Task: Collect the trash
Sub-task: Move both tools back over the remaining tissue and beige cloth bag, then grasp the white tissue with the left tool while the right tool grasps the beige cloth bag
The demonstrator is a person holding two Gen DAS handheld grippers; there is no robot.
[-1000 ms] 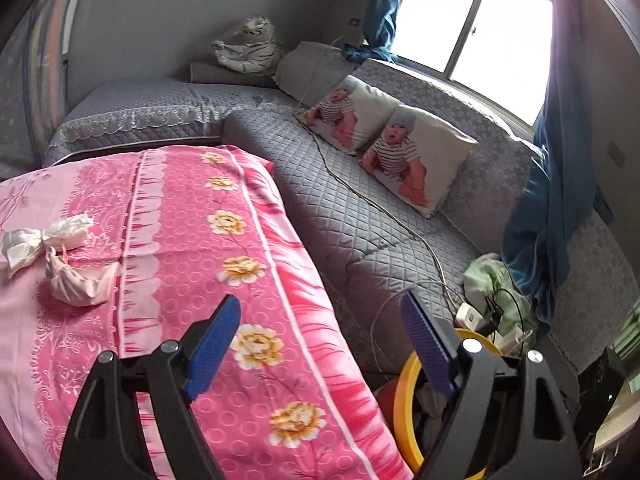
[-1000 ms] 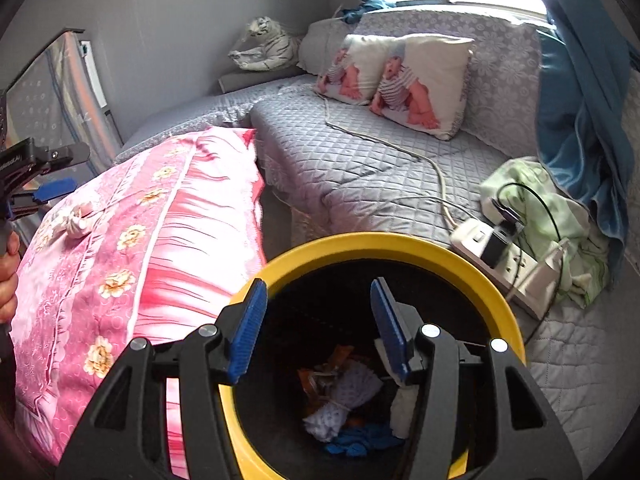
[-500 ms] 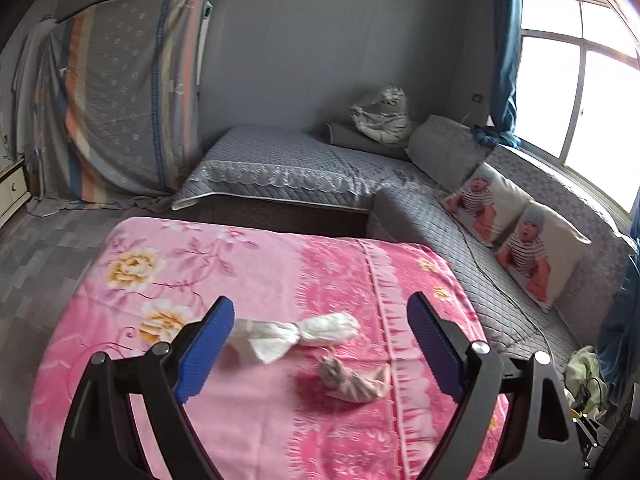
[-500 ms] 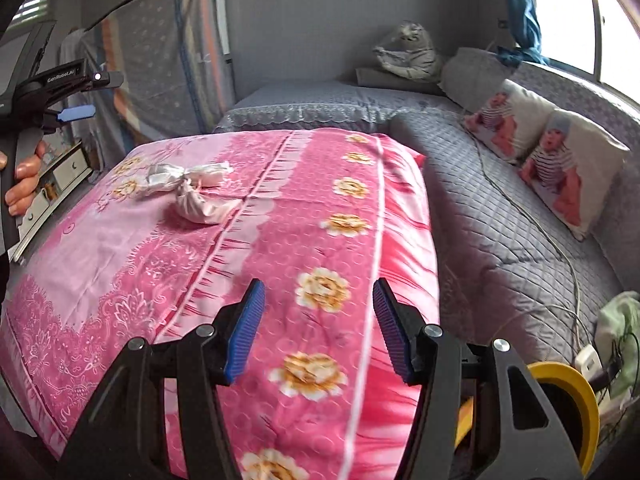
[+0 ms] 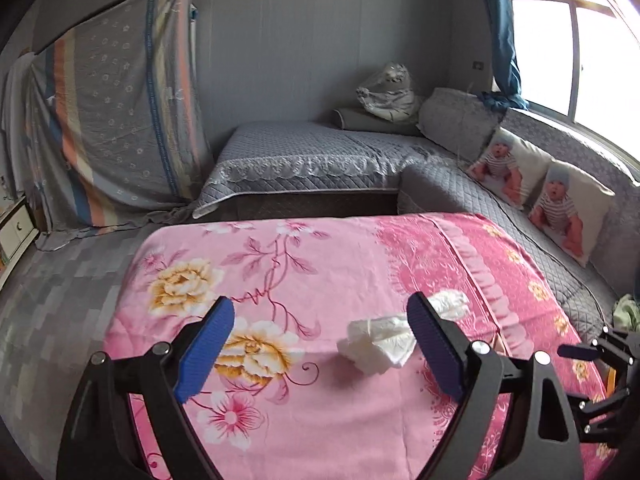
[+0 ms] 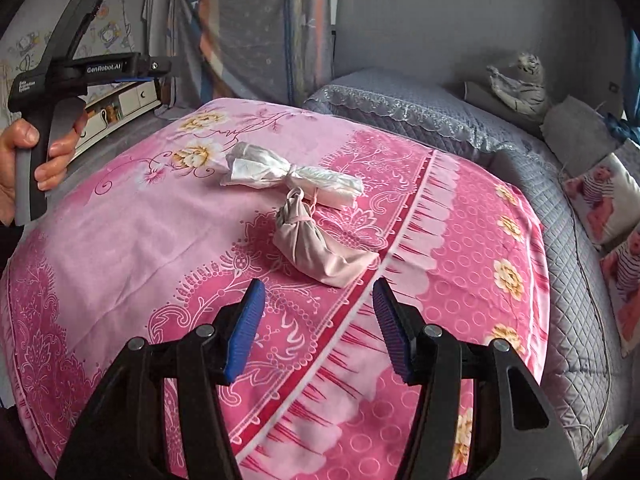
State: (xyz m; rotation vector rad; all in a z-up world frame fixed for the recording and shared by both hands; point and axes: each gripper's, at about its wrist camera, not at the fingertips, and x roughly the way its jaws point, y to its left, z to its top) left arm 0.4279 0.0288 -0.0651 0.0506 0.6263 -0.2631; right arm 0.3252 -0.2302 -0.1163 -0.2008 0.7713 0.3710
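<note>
- Trash, item one: white knotted bundle [image 6: 288,174], crumpled, cinched at the middle, lying on the pink floral cloth [image 6: 140,240] above centre of the right wrist view; in the left wrist view it sits low and centre-right, its far end hidden behind the right-hand finger.
- Trash, item two: beige tied pouch [image 6: 320,248], knotted at the top, lying just below the white bundle and touching it at the knot; centre of the right wrist view.
- Left gripper [image 5: 320,344]: jaws have just been opening and stand wide; blue pads [image 5: 204,354] touch nothing, with the white bundle lying on the cloth beyond them, near the right-hand pad.
- Right gripper [image 6: 318,330]: jaws partly apart, nothing held; beige pouch lies just beyond the tips, apart from them.
- Hand [image 6: 28,160]: at the left edge of the right wrist view, wrapped round the left gripper's handle.
- Grey quilted sofa [image 5: 460,196]: L-shaped, behind and to the right of the cloth.
- Baby-print cushions [image 5: 560,208]: two, leaning on the sofa back, right of frame.
- Plush tiger [image 6: 518,84]: upper right, at the sofa corner.
- Striped drape [image 5: 116,120]: upper left, hung over furniture.
- Window [image 5: 572,32]: upper right, blue curtain beside it.
</note>
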